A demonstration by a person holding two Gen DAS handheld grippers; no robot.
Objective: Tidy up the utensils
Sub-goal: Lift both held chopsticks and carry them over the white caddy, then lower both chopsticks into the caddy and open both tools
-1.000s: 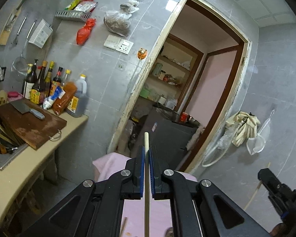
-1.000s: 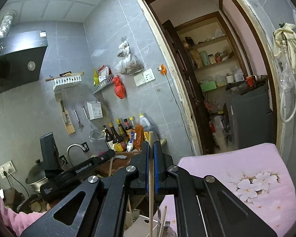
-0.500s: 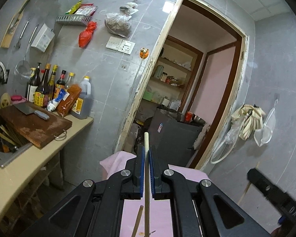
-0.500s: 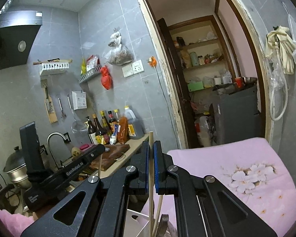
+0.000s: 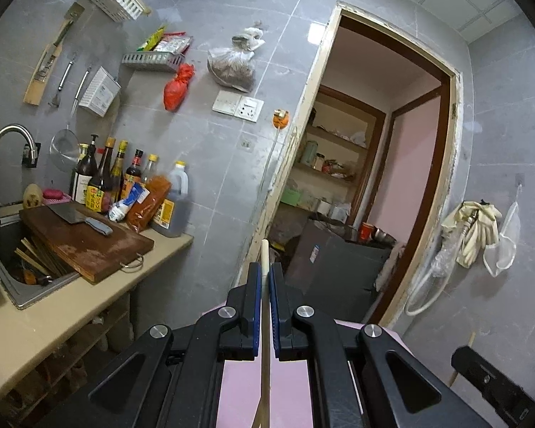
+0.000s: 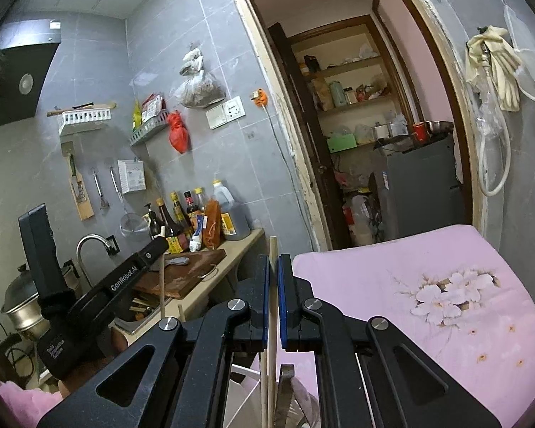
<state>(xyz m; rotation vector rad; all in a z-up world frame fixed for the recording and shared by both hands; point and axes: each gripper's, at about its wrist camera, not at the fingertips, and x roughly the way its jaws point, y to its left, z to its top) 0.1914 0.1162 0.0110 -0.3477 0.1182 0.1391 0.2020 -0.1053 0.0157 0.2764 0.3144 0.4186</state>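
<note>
My left gripper [image 5: 264, 271] is shut on a pale wooden chopstick [image 5: 264, 339] that stands upright between its blue pads, tip above the fingers. My right gripper [image 6: 273, 262] is shut on another wooden chopstick [image 6: 272, 321], also upright. In the right wrist view the left gripper's body [image 6: 100, 285] shows at the left with its chopstick [image 6: 162, 285] pointing up. Below my right gripper a white holder [image 6: 246, 388] with a metal utensil handle [image 6: 285, 392] and a further chopstick [image 6: 264, 392] shows partly, mostly hidden by the gripper.
A pink flowered cloth [image 6: 428, 303] covers the table. A counter [image 5: 53, 314] at the left holds a cutting board with a cleaver [image 5: 78, 221], sauce bottles [image 5: 125, 182] and a sink [image 5: 21, 260] with chopsticks. A doorway [image 5: 367, 185] opens to a pantry.
Both grippers have tilted and lifted a little, so the views shift; the left gripper's view turned left toward the counter. Both stay shut on their chopsticks.
</note>
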